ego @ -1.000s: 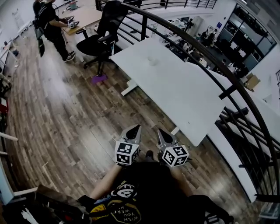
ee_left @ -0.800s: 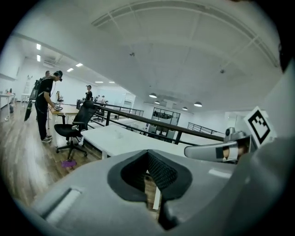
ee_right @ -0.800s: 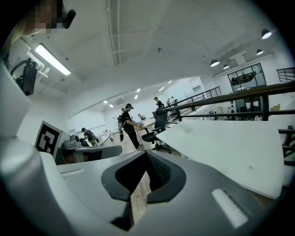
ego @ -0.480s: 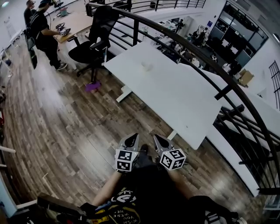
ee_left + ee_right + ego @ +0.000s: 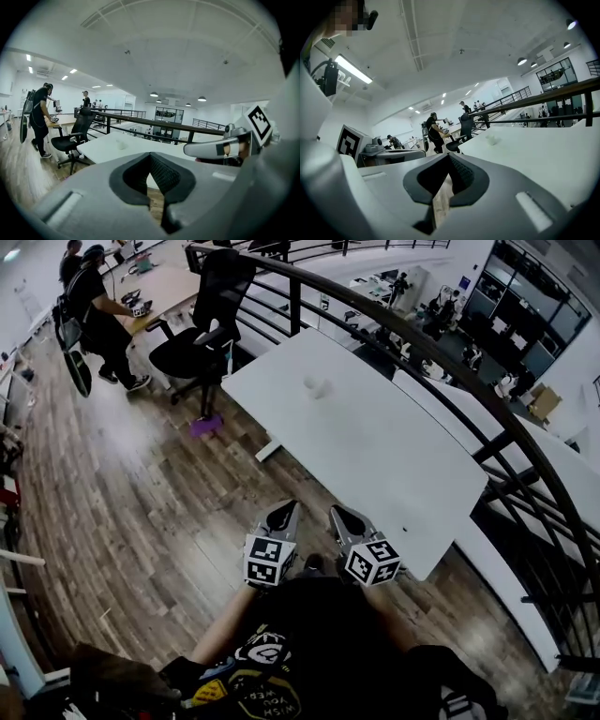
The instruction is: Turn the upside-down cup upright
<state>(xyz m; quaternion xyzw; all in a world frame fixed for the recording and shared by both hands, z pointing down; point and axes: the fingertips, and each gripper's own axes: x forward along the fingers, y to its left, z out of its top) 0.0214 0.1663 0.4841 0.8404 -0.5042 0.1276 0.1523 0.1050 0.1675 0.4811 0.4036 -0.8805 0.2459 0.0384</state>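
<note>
We hold the grey left gripper [image 5: 287,512] and the grey right gripper [image 5: 338,514] side by side, low over the wood-plank floor [image 5: 141,493]. Both have their jaws pressed together and empty, since nothing is within reach. The small pale cup [image 5: 317,385] sits alone on the long white table [image 5: 403,456], well apart from both, too small to tell which way up. We judge this to be the approach.

The wearer's black shirt [image 5: 314,634] carries white print, seen upside down in the head view. It seems to read "WISH YOU WERE". No other writing is legible.
</note>
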